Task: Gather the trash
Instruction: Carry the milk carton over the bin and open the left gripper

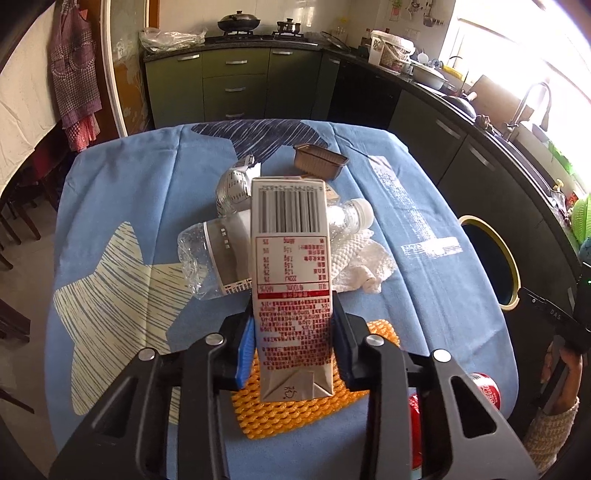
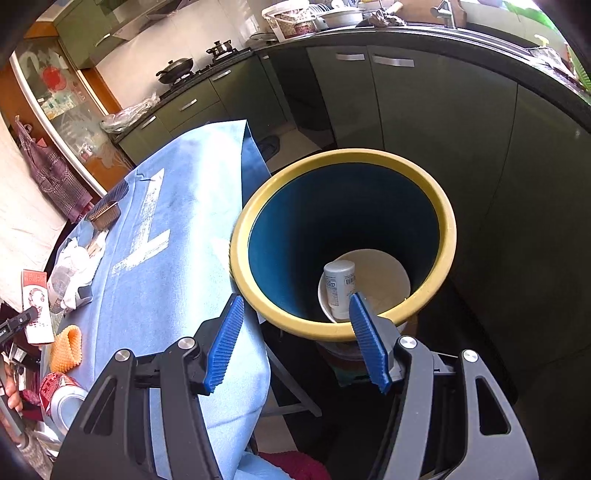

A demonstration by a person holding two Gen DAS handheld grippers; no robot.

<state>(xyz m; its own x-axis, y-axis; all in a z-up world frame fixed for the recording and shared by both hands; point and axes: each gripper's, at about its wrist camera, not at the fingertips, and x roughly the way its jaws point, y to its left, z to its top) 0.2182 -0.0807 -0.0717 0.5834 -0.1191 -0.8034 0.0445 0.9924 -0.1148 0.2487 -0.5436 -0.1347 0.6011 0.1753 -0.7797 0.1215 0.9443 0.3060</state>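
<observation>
My left gripper (image 1: 293,338) is shut on a white drink carton (image 1: 291,266) with red print and holds it above the blue tablecloth (image 1: 122,177). Behind it lie a clear plastic bottle (image 1: 210,254), a crumpled silver wrapper (image 1: 232,184), a white tissue (image 1: 362,258) and a brown plastic tray (image 1: 319,160). An orange foam net (image 1: 280,413) and a red can (image 1: 487,391) lie near me. My right gripper (image 2: 295,339) is open and empty above the yellow-rimmed blue bin (image 2: 448,229), which holds a white bottle (image 2: 338,284). The carton shows at the left of the right wrist view (image 2: 37,306).
The bin stands on the floor beside the table's right edge (image 1: 491,258). Dark green kitchen cabinets (image 2: 424,122) run along the back and right, with a stove and pans (image 1: 240,20). Wooden chairs (image 1: 14,221) stand at the left of the table.
</observation>
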